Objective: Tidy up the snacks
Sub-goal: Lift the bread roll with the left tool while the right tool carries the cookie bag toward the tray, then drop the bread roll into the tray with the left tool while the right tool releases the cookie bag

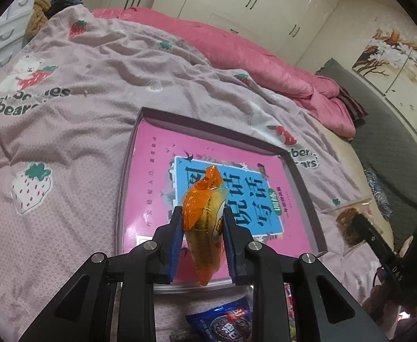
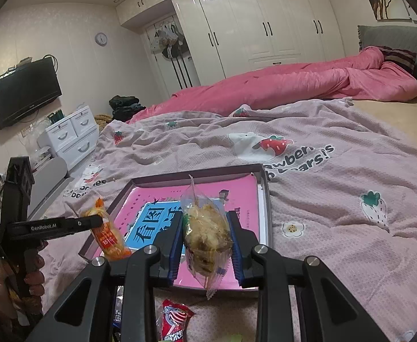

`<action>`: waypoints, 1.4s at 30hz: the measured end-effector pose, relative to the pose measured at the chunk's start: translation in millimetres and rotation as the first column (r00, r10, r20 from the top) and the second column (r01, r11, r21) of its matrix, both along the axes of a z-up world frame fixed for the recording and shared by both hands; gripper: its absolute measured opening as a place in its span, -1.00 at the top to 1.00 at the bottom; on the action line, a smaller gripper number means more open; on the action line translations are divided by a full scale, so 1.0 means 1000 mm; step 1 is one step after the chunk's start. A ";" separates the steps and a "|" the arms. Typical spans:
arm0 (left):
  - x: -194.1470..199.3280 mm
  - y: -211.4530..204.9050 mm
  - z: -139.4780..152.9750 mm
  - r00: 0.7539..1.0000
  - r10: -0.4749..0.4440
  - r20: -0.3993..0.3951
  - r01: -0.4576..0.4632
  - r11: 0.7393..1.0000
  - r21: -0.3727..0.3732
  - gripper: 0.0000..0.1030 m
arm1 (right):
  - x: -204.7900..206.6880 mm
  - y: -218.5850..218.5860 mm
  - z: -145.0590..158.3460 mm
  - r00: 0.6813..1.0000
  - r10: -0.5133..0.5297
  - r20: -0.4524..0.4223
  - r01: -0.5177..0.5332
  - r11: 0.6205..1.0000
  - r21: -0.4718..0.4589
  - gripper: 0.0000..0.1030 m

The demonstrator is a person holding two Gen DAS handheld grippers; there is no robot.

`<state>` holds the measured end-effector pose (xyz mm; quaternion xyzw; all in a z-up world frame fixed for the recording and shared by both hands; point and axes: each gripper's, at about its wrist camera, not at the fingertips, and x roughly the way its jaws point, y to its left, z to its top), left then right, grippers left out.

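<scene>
My left gripper (image 1: 202, 222) is shut on an orange snack packet (image 1: 205, 216) and holds it above the near edge of a shallow pink box (image 1: 302, 176) on the bed. It also shows in the right wrist view (image 2: 97, 222) with the orange packet (image 2: 108, 236). My right gripper (image 2: 207, 228) is shut on a clear packet with a brownish pastry (image 2: 207, 233), above the near edge of the same box (image 2: 265, 196). That packet (image 1: 348, 222) and the right gripper show at the right of the left wrist view.
A blue cookie packet (image 1: 222, 322) and a red packet (image 2: 174, 322) lie on the bedspread (image 1: 65, 142) near the box's front edge. A pink quilt (image 2: 294, 85) lies at the far side of the bed. White drawers (image 2: 71, 136) stand left.
</scene>
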<state>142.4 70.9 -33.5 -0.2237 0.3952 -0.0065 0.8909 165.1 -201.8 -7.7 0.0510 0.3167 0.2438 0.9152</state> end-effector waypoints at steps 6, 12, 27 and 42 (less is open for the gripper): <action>0.001 -0.003 -0.003 1.000 -0.013 -0.010 0.013 1.000 0.025 0.48 | 0.013 0.007 -0.011 0.999 0.024 -0.046 -0.024 1.000 0.005 0.42; 0.002 -0.007 -0.003 1.000 -0.025 -0.018 0.026 0.997 0.067 0.48 | 0.025 0.007 -0.029 0.992 0.017 -0.123 -0.015 1.000 0.013 0.42; 0.005 -0.003 -0.007 0.999 -0.016 -0.046 0.021 0.994 0.109 0.35 | 0.037 -0.001 -0.053 0.972 -0.022 -0.232 0.030 0.999 0.033 0.40; 0.004 0.005 -0.010 0.998 0.023 -0.063 -0.013 0.988 0.156 0.20 | 0.036 -0.004 -0.052 0.974 -0.086 -0.209 0.075 0.995 -0.059 0.36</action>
